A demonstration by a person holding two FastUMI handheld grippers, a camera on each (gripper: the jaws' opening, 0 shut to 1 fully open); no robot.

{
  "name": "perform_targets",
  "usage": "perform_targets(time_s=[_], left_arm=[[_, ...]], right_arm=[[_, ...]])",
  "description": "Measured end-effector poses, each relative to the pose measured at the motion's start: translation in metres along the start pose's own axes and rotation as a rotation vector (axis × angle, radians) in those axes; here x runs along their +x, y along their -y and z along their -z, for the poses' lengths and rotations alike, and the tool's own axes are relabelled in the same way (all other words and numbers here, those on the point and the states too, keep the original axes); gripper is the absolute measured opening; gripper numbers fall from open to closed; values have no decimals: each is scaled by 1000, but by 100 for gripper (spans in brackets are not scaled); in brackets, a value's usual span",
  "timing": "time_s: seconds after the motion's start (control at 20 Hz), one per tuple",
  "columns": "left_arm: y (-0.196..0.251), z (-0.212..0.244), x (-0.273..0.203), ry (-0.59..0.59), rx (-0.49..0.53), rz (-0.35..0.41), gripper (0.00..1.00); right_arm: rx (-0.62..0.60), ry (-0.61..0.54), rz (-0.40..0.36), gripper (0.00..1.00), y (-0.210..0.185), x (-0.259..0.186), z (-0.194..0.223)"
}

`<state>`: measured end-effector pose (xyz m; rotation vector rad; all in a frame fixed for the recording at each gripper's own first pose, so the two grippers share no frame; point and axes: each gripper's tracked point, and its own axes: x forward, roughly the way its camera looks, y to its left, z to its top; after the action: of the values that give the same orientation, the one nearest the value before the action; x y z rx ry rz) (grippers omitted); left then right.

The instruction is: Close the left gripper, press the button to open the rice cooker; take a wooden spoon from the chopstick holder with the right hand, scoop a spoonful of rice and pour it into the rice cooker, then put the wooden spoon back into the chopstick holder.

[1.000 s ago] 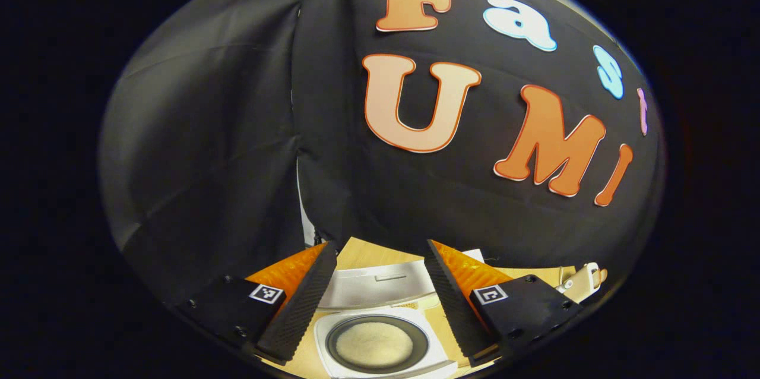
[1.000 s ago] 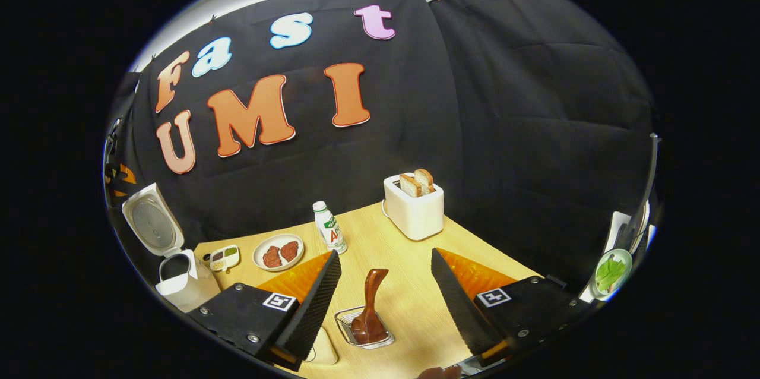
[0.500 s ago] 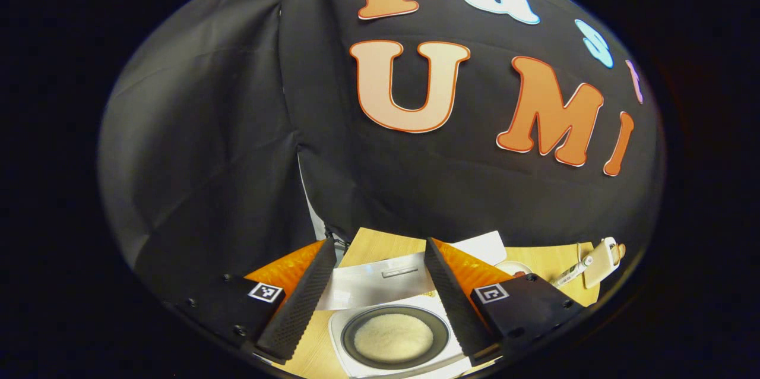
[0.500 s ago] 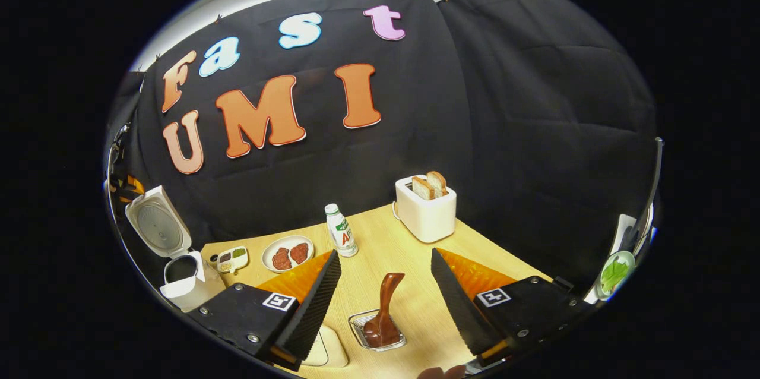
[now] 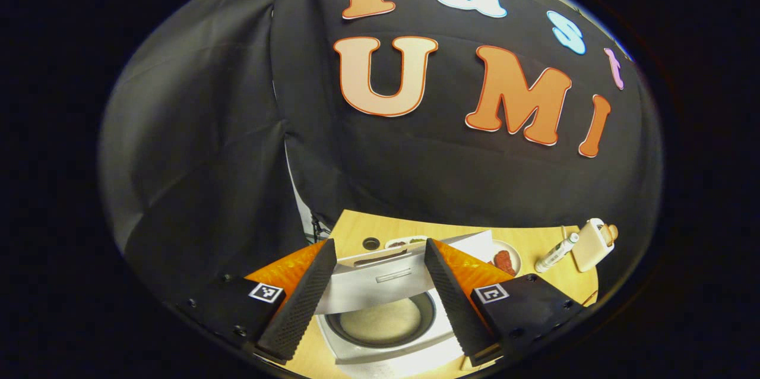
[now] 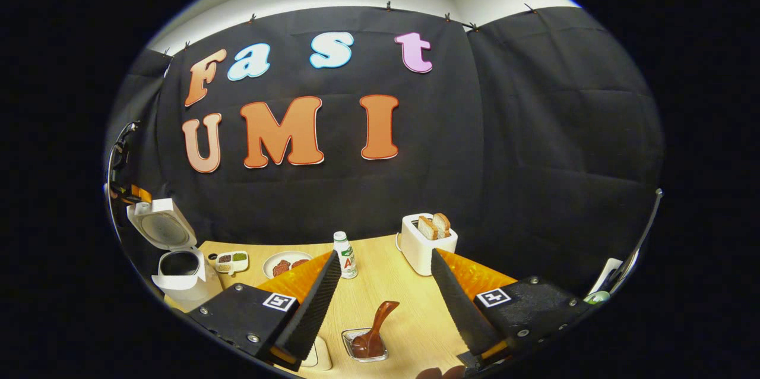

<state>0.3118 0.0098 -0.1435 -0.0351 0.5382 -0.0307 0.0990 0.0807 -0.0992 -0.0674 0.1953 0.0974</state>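
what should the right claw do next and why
Probably ease away from the table and stop: the wooden spoon already stands in the chopstick holder, the rice cooker is open, and the right claw is open and empty.

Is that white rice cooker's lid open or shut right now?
Open. In the right gripper view the rice cooker has its lid tipped up and back, leaving the dark inner pot uncovered.
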Motion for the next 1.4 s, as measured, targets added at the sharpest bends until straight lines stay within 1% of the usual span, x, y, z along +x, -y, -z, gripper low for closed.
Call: perform_targets(time_s=[0.35,0.5,0.7,0.75,0.9,1.0,1.05,1.1,1.2,1.4], left_arm=[[10,65,-20,-43,-5,24,100],[15,91,-22,-52,-22,31,100],[21,138,-22,-97,8,18,100],[22,153,-21,-118,4,16,100],[22,183,-14,-156,-50,20,100],[16,204,-8,-185,-62,8,100],[15,212,-7,-203,-71,5,100],[12,208,-6,-179,-69,8,100],[14,210,-5,-183,-87,14,100],[20,217,-3,-138,49,15,100]], right_arm=[[-2,-20,-54,95,-18,-14,10],[8,-27,-62,95,-20,-18,12],[21,-45,-77,95,-24,-28,19],[25,-48,-77,95,-24,-30,21],[34,-55,-73,95,-21,-34,24],[44,-60,-75,95,-22,-38,26],[46,-66,-74,95,-22,-40,28],[49,-72,-70,95,-20,-41,30],[51,-76,-67,95,-21,-42,33],[35,-83,-71,95,-26,-43,40]])
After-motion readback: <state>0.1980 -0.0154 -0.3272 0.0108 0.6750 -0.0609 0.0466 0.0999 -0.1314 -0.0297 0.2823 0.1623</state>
